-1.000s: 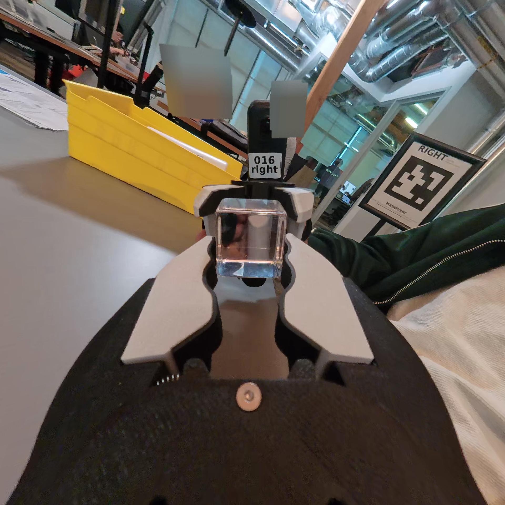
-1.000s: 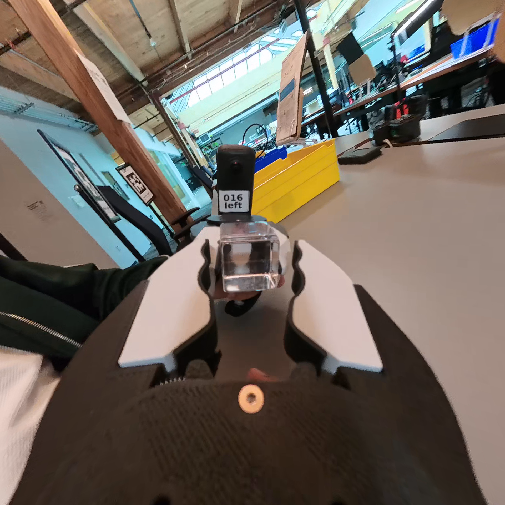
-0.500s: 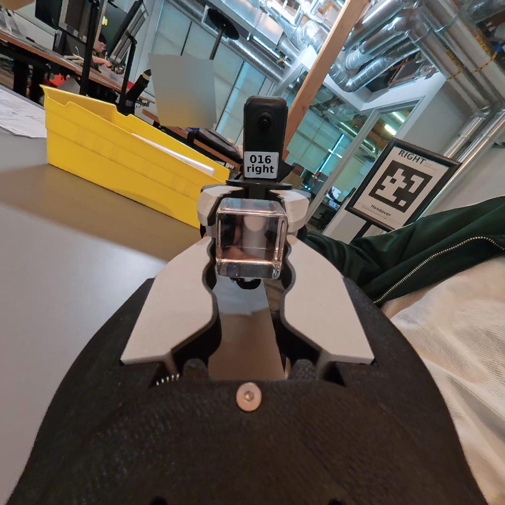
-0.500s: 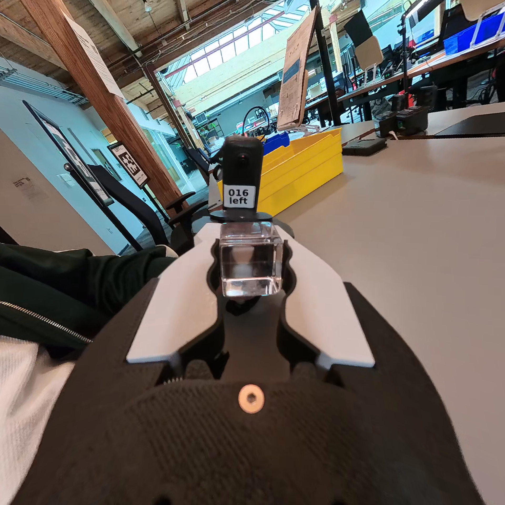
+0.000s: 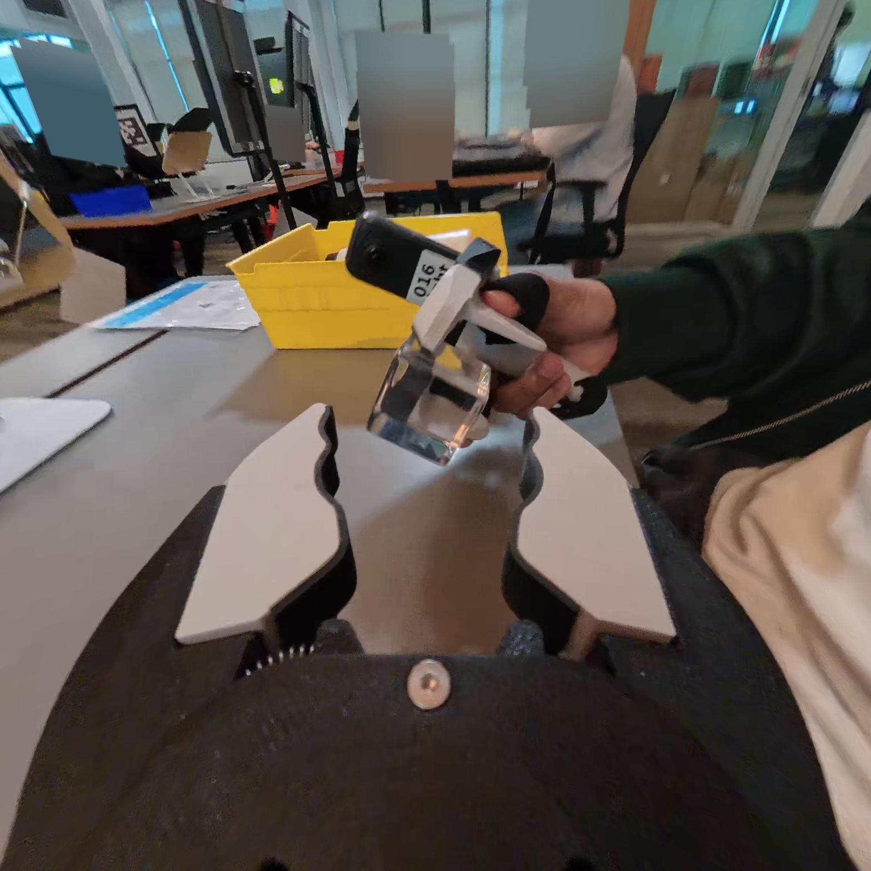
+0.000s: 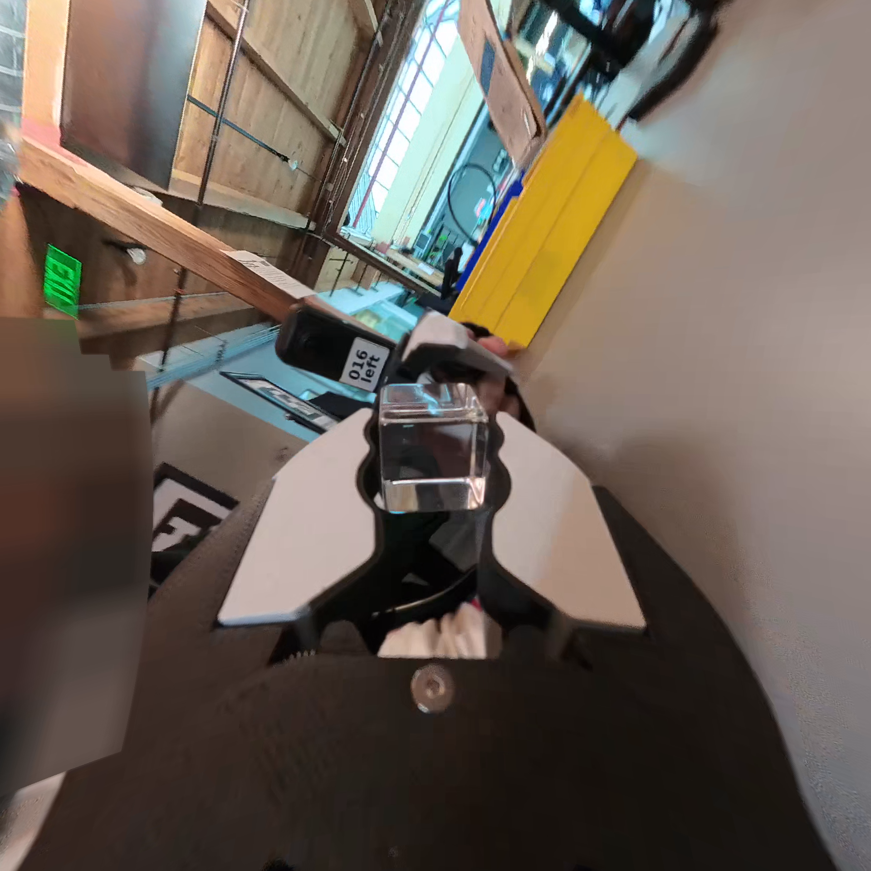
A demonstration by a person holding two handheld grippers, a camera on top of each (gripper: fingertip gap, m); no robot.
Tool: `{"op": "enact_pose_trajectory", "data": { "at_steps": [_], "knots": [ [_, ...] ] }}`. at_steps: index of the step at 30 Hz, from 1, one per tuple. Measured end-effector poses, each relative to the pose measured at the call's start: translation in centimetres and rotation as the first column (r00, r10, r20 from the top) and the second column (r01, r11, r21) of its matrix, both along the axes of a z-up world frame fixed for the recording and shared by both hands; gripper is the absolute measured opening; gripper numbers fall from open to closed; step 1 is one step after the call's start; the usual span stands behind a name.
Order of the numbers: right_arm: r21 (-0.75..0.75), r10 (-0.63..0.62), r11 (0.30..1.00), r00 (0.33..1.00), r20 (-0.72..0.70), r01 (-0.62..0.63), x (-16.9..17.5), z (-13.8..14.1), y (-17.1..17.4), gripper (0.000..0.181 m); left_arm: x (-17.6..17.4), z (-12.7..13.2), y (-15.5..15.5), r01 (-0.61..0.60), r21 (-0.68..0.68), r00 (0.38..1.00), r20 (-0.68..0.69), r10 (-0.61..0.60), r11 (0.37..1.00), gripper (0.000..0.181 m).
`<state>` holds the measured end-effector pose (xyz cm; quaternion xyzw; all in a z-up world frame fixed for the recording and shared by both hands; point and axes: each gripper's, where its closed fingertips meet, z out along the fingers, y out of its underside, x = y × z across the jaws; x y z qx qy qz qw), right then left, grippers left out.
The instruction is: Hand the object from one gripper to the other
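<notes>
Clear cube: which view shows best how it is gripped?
Right wrist view: the clear cube sits squarely between the right gripper's closed fingers. Left wrist view shows it tilted, partly hidden, beyond the open left gripper.

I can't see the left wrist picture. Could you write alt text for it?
The left gripper stands open and empty in the foreground, above a grey table. Just beyond it, a person's hand holds the right gripper, clamped on a clear cube, with a yellow bin behind.

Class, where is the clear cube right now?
The cube sits clamped in the right claw, held above the table ahead of the open left claw, near the yellow bin.
</notes>
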<state>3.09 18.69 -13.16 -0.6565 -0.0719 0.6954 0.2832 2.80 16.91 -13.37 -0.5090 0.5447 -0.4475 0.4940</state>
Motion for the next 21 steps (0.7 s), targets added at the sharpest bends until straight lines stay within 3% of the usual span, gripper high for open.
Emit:
{"op": "enact_pose_trajectory", "data": {
  "at_steps": [1,6,11,15,21],
  "knots": [
    [-0.051,0.038,0.998,0.999,-0.021,-0.039,-0.3,-0.3,-0.3,0.044,0.0,0.0,-0.2,0.000,0.041,1.000,-0.015,0.001,0.999,0.073],
    [-0.183,0.133,0.969,0.976,-0.175,-0.165,-1.1,0.1,-1.4,0.044,0.5,-1.1,-0.9,0.019,0.109,0.996,-0.083,-0.010,0.994,0.061],
    [-0.206,0.154,0.961,0.976,-0.154,-0.185,-1.6,-0.4,-1.7,0.044,0.6,-1.0,-1.4,0.036,0.123,0.996,-0.080,-0.026,0.992,0.046],
    [-0.185,0.134,0.970,0.981,-0.143,-0.159,-1.5,-0.4,-1.5,0.044,0.7,-1.4,-1.1,0.023,0.122,0.988,-0.153,-0.004,0.992,0.046],
    [-0.077,0.143,0.986,0.987,-0.078,-0.149,-1.6,-0.3,-1.6,0.052,0.6,-0.6,-0.5,-0.022,0.045,0.992,-0.121,0.027,0.999,0.047]
  ]
}}
